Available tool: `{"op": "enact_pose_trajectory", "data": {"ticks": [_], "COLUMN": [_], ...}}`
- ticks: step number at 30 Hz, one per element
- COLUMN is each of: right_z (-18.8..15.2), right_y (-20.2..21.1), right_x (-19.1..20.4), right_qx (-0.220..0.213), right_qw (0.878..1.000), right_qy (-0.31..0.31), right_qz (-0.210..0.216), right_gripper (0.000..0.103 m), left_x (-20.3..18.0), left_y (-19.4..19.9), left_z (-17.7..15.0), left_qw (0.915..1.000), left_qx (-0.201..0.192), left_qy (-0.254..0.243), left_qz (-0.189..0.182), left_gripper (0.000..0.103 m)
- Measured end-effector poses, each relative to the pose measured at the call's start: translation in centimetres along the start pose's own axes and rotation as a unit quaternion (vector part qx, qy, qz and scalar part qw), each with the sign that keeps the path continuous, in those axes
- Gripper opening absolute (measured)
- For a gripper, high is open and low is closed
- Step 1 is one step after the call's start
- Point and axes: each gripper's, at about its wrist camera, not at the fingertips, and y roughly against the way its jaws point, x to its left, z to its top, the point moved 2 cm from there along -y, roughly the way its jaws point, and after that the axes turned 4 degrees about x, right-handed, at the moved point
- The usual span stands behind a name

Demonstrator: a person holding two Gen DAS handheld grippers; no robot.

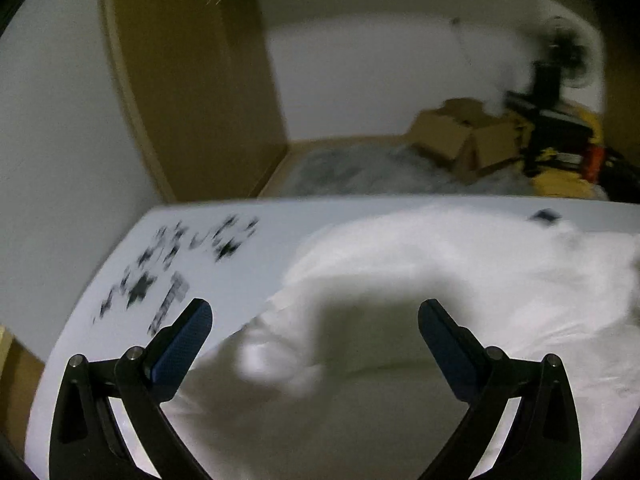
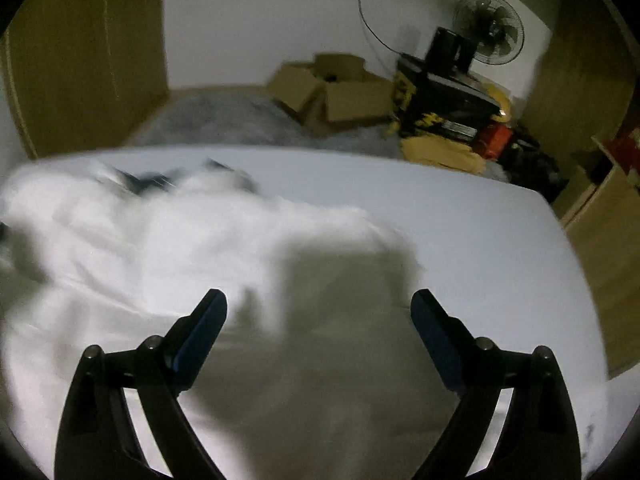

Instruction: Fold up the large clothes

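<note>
White garment (image 1: 440, 272), crumpled and blurred, spread over the white table (image 1: 256, 248); in the left wrist view filling the right and near part of the tabletop, in the right wrist view (image 2: 160, 248) filling the left and near part. Small dark patch (image 2: 148, 182) at the garment's far edge, too blurred to identify. Scatter of black star-like marks (image 1: 176, 264) printed on the bare table surface at far left in the left wrist view.

Left gripper (image 1: 315, 320) poised above the garment, its 2 blue-padded fingers (image 1: 186, 344) spread wide, nothing between them, pads clear of the cloth; dark shadow on the fabric just beyond. Right gripper (image 2: 319, 312) likewise above the garment's right portion, fingers (image 2: 200, 332) spread wide, empty, shadow falling on the cloth and table between them. Bare table (image 2: 460, 216) to the right of the garment in that view.

Beyond the far table edge: grey patterned bedding (image 2: 240, 120), open cardboard boxes (image 2: 344, 92), a yellow-and-black pile of items (image 2: 440, 112), a black fan (image 2: 488, 28) against the white wall. Tall brown panel (image 1: 192, 60) at far left, more brown furniture (image 2: 600, 220) at right.
</note>
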Motion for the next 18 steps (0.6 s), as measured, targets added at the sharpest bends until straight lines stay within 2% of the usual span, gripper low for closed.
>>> {"op": "enact_pose_trajectory", "data": {"ticks": [2, 5, 8, 13, 18], "right_z": [-1.3, -2.6, -2.8, -2.3, -2.0], "right_y": [-2.9, -4.3, -5.1, -6.5, -7.2], "right_x": [-0.9, -1.8, -1.4, -1.3, -1.1], "right_qx": [0.033, 0.018, 0.012, 0.027, 0.032], "right_qw": [0.999, 0.998, 0.997, 0.995, 0.995], "right_qy": [0.0, -0.032, -0.041, -0.046, -0.045], "right_qz": [0.009, 0.052, 0.07, 0.09, 0.087], "right_gripper": [0.098, 0.103, 0.103, 0.103, 0.103], "left_x": [1.8, 3.2, 2.8, 3.1, 3.5], "left_y": [-2.2, -4.3, -5.6, -7.0, -7.5], "left_z": [-1.3, -2.8, -3.0, -3.6, -3.4], "left_qw": [0.9991, 0.995, 0.9935, 0.9891, 0.9868], "left_qx": [0.025, 0.046, 0.051, 0.076, 0.086], "left_qy": [0.033, 0.077, 0.085, 0.099, 0.105], "left_qz": [-0.008, -0.044, -0.057, -0.078, -0.088], "left_gripper": [0.103, 0.103, 0.103, 0.103, 0.103]}}
